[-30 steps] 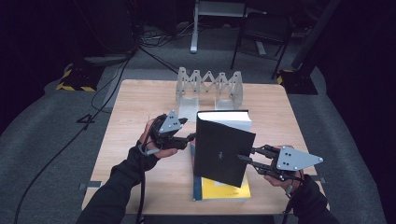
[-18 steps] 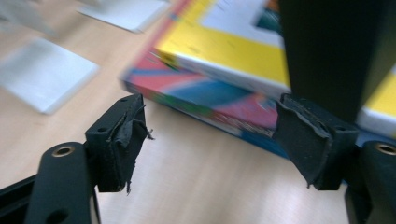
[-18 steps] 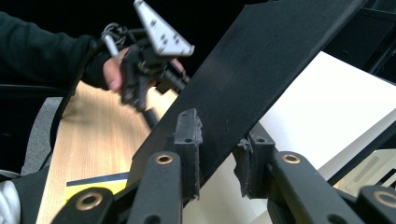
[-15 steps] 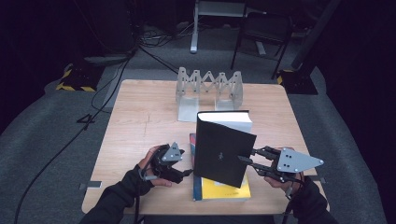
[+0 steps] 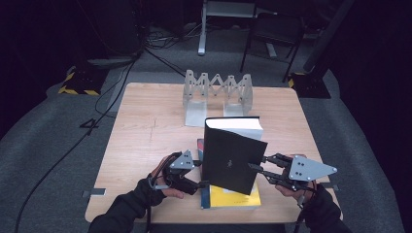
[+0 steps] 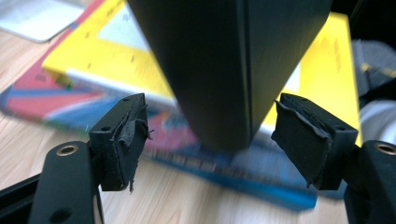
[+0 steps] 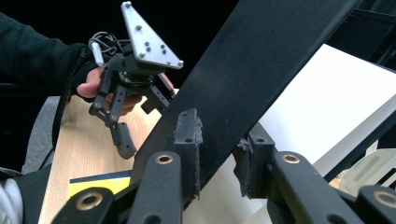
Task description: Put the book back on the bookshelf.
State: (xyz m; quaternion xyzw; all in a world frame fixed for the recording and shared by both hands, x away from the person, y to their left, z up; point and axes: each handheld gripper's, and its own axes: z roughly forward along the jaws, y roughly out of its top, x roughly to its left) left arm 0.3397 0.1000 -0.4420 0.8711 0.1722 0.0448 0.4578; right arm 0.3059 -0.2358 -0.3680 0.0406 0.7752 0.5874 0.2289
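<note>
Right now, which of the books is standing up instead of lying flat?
The black book: it stands tilted on edge, clamped by the right tongs, while the yellow book and the colourful one beneath lie flat.

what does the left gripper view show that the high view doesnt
The left gripper view shows the torn black pads of the left gripper, open either side of the black book's lower corner, not pressing it. The high view adds the grey zigzag rack, the table and the right gripper clamping the book's cover. Both show the black book and the yellow book under it.
</note>
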